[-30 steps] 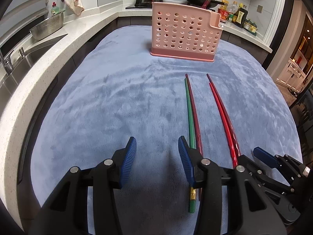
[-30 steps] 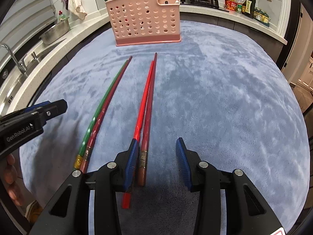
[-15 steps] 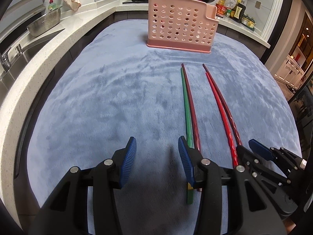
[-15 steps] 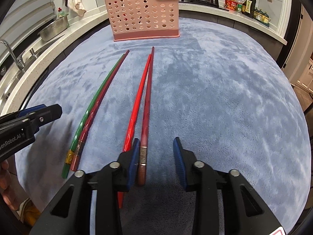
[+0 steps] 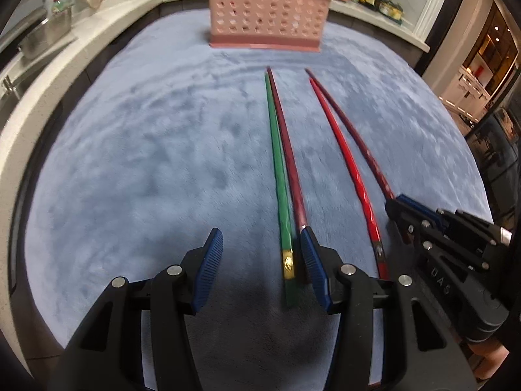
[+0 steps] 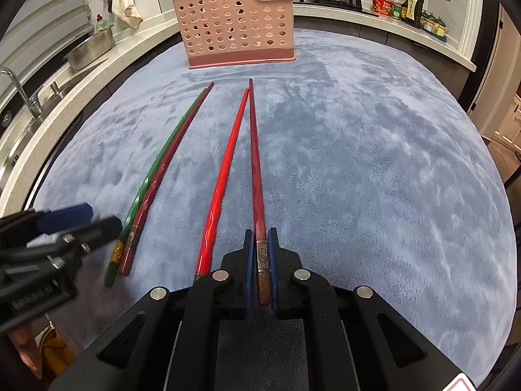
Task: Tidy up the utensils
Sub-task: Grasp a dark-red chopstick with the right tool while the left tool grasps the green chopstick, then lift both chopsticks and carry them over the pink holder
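Right gripper [image 6: 260, 262] clenches the dark red chopstick [image 6: 255, 163] lying on the blue plush cloth [image 6: 374, 163]. Left gripper [image 5: 259, 267] is opening over the green chopstick [image 5: 276, 163], gripping nothing. The thin stick may pivot or slip when lifted.

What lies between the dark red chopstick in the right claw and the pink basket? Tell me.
Only bare blue cloth. In the right wrist view, the dark red chopstick ends short of the pink basket, with nothing in the gap.

Your right gripper [image 6: 260, 260] is clamped tight, angled steeply down near the cloth's near edge. Your left gripper [image 5: 260, 267] angled down, jaws opening.
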`<action>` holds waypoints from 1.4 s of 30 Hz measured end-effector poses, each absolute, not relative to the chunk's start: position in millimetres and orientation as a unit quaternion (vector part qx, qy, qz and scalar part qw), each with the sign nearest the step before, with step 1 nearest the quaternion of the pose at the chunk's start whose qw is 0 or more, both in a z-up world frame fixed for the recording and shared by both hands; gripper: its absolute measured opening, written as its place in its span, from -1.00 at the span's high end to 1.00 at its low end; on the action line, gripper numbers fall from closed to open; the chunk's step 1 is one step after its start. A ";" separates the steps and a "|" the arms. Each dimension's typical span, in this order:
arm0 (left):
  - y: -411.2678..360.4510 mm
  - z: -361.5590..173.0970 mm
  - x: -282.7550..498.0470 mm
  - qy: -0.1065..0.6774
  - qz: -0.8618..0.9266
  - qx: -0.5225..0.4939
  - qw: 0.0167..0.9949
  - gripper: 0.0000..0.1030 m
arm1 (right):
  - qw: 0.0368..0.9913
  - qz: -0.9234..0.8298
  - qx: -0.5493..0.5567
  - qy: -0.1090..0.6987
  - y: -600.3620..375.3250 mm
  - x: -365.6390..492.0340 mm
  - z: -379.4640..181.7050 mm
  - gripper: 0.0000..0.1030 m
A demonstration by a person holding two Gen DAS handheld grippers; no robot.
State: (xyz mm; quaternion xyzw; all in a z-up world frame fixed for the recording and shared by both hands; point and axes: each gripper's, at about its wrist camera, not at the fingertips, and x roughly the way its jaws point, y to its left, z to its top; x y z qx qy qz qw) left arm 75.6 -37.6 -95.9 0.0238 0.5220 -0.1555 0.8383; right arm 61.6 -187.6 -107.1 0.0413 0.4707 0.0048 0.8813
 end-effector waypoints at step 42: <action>-18.5 -67.7 82.9 0.484 -0.150 0.003 0.862 0.87 | 0.896 0.018 0.056 0.440 -193.9 51.4 -64.4 0.86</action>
